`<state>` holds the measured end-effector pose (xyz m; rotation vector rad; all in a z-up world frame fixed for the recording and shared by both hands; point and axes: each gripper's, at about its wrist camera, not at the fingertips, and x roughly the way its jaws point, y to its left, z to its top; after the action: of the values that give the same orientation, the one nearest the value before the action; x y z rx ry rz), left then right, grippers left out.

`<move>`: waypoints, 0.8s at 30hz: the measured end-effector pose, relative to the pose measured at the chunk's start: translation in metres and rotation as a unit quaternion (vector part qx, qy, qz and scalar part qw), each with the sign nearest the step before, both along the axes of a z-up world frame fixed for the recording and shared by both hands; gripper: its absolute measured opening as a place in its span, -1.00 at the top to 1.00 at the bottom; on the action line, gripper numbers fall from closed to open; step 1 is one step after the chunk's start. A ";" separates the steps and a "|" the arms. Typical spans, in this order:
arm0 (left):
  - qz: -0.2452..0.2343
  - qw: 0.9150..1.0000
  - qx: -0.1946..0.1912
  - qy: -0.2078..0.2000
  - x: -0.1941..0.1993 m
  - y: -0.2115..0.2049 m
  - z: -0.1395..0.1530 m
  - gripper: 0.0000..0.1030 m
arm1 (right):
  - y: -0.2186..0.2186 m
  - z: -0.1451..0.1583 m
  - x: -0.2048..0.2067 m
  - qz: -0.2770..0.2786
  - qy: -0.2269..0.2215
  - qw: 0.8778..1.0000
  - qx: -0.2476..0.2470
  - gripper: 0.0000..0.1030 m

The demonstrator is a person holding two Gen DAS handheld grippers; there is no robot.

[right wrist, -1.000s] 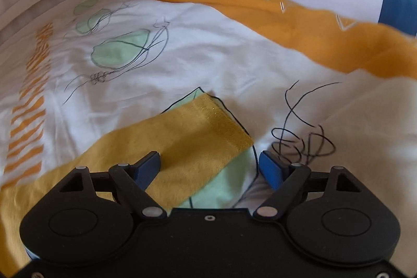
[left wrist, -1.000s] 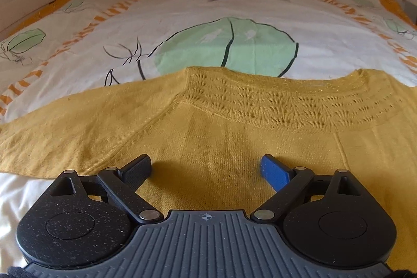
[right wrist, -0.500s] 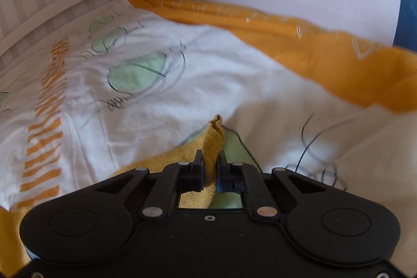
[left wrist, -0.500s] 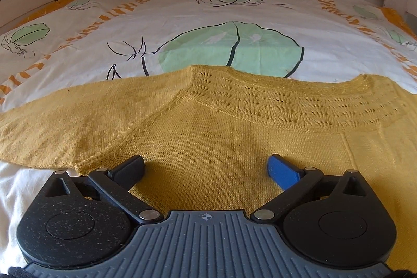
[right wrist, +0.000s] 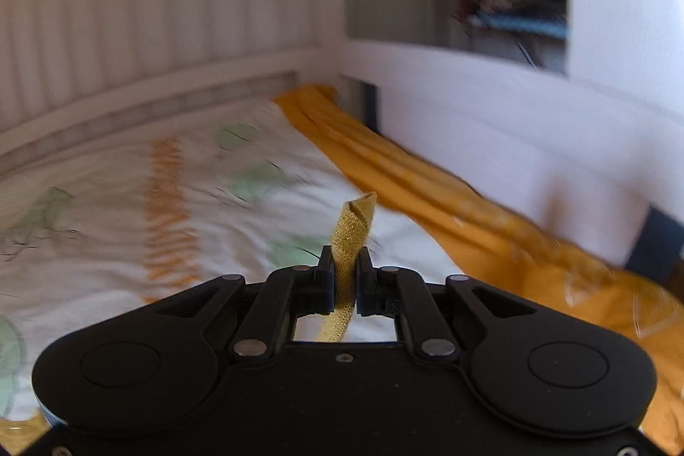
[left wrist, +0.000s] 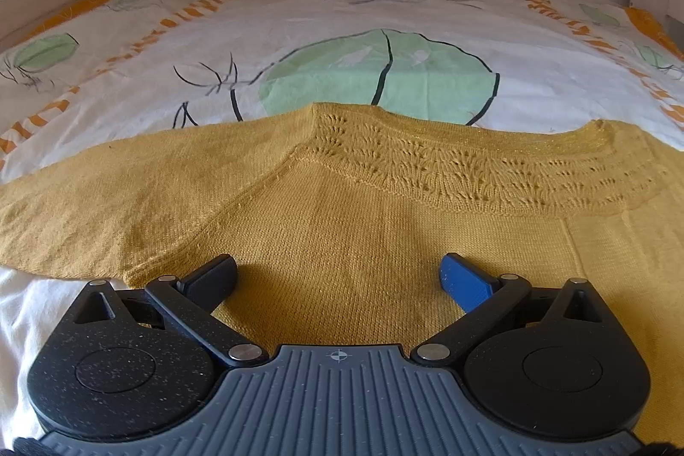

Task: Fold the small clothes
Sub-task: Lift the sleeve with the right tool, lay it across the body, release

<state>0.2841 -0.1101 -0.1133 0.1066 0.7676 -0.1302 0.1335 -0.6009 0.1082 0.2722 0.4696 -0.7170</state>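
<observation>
- Sweater [left wrist: 342,242] lies flat on the bed [left wrist: 384,7], neckline toward 12 o'clock in the left view, one sleeve running out to 9 o'clock.
- Left tool [left wrist: 337,278] sits low over the sweater's body with its fingers wide apart, gripping nothing; whether they touch the knit I cannot tell.
- Right tool [right wrist: 345,280] is clamped on the cuff [right wrist: 352,229], which sticks up toward 12 o'clock between the fingers, lifted off the bed.
- The next move likely turns on carrying that sleeve across the body, so its long axis runs from the right tool back toward the torso (the right hand is the nearer one).
- Hidden: the sleeve below the right tool and the sweater's hem; the right view is motion-blurred.
</observation>
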 end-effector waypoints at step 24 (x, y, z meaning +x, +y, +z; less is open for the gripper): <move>0.021 0.994 -0.085 0.071 -0.030 0.186 0.046 -0.60 | 0.393 -0.139 0.170 0.382 0.050 0.917 0.100 0.71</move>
<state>0.2543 0.0759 -0.0672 -0.0813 0.8964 -0.1644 0.3031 -0.2081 -0.0313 0.2194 0.6914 0.0865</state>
